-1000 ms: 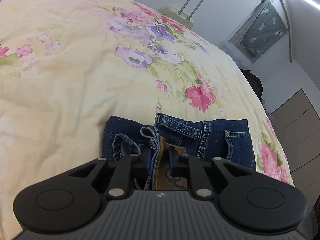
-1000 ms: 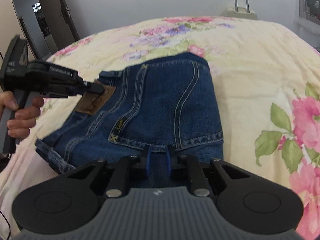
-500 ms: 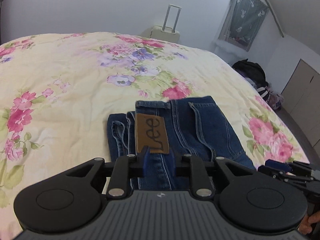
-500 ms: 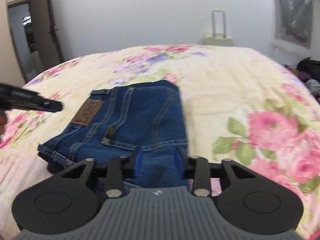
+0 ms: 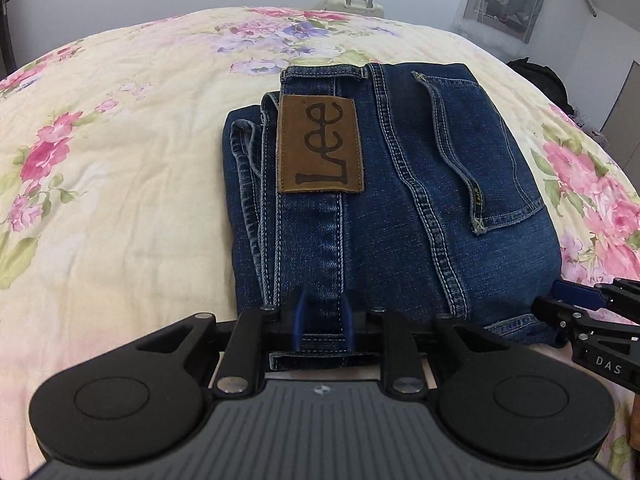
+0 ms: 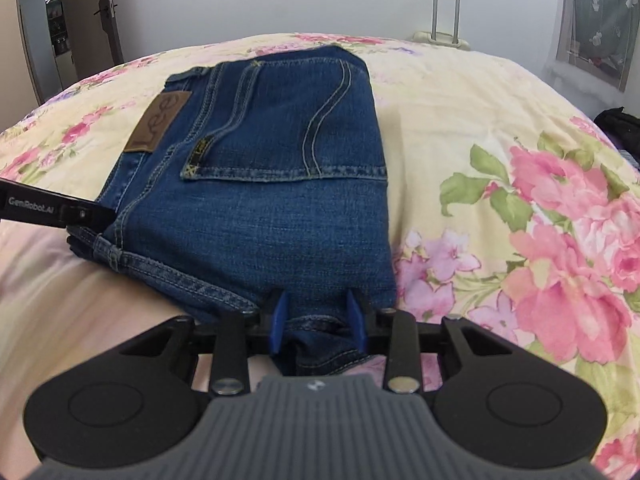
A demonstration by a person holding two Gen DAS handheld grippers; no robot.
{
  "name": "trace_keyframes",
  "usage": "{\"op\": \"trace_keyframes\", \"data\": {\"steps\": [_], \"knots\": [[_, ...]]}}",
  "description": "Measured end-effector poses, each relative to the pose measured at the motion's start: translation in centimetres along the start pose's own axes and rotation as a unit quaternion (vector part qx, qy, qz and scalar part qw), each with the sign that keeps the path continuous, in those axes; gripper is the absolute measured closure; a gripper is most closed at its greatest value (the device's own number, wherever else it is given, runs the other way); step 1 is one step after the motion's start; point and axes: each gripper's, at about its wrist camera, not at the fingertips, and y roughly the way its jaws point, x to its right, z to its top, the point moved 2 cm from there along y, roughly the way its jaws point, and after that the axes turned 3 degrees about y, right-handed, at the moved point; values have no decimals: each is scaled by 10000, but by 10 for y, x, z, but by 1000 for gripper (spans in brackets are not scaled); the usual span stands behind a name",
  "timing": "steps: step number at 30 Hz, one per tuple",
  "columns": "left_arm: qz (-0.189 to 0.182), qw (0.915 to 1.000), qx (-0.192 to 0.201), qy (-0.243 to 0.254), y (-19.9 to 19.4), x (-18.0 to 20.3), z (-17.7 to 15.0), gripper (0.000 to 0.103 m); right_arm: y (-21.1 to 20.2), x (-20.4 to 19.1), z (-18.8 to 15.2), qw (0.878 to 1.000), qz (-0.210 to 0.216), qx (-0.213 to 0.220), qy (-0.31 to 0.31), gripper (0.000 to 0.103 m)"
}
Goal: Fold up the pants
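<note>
left hand-held gripper (image 5: pixel 322 326): black body | blue pads | ribbed grey housing | silver screws | right hand-held gripper (image 6: pixel 319 322): same

dark blue jeans (image 5: pixel 400 200) (brown patch (image 5: pixel 320 144)), cream pink-floral bedspread (image 5: pixel 120 160)

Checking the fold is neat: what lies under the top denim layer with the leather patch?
Under the top layer of the jeans, by the leather patch, hemmed denim edges peek out on the left. How they lie further in is covered. The floral bedspread is beneath.
</note>
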Motion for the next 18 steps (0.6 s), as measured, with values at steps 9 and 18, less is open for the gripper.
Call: {"op": "trace_keyframes", "data": {"steps": [9,18], "knots": [[126,9988,418,-213,-44,-5,5,57,-30,3,11,9991,-90,370,199,73],[-667,9831,506,-1629,-38,-60,27,14,-44,47,45,9831,828,341,1594,31]]}}
